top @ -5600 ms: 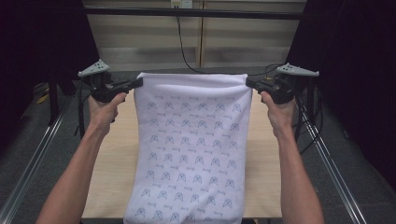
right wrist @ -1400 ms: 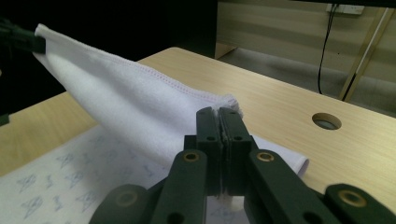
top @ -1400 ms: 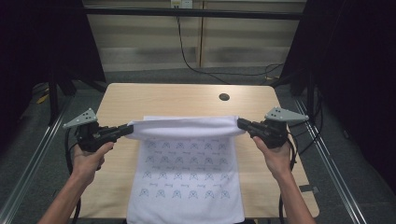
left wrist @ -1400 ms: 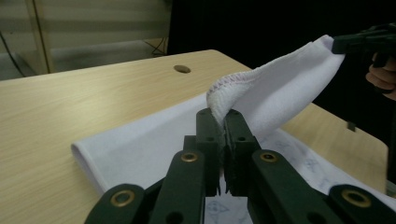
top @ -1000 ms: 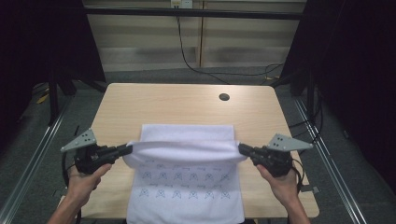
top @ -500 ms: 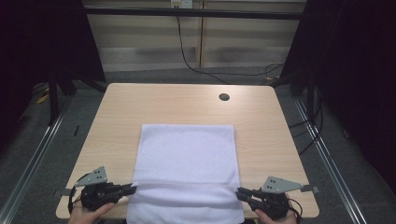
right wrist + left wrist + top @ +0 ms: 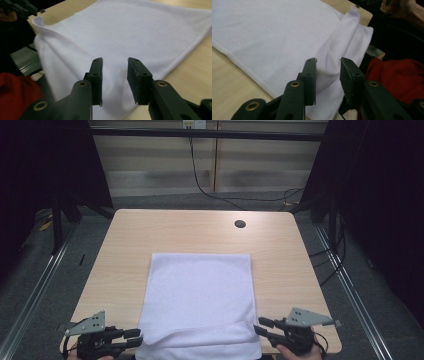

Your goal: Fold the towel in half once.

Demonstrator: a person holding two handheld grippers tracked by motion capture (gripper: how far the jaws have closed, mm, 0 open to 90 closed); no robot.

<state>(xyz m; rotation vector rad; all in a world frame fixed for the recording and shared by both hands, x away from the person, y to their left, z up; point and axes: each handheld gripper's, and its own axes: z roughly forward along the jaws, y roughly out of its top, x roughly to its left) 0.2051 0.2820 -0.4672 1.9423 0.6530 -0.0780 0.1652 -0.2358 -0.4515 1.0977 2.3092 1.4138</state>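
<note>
On the near half of the wooden table [image 7: 130,245], high view: white cloth [image 7: 200,295] spread flat, plain side up, far edge about mid-table, near end hanging over the table's front edge. One soft fold ridge runs across it close to the near end. Small dark round hole [image 7: 240,224] in the tabletop well beyond the cloth, toward the far right.

Left gripper [image 7: 131,340] at the near left corner of the cloth, jaw tips just beside the cloth's edge, grey three-cornered plate on top. Right gripper [image 7: 262,326] at the near right corner, tips pointing in at the cloth's edge, plate on top, a hand [image 7: 295,351] partly seen under it at the bottom of the frame.

Left gripper view: left gripper [image 7: 328,77] jaws parted with a clear gap, nothing clamped. White cloth [image 7: 274,35] lies beyond and below the gap, its hemmed edge crossing the tabletop at left. Raised fold runs away toward the far corner. Red fabric [image 7: 397,75] at right, below table level. The person's other hand [image 7: 399,8] at top right.

Right gripper view: right gripper [image 7: 115,77] jaws likewise apart, gripping nothing, cloth [image 7: 130,32] lying under and past them. Cloth's edge drapes off the table at left, with one corner curled up at the far end. Blurred red fabric [image 7: 17,92] at lower left. Other gripper [image 7: 21,7] dark at top left, near that curled corner; cannot tell whether it touches
</note>
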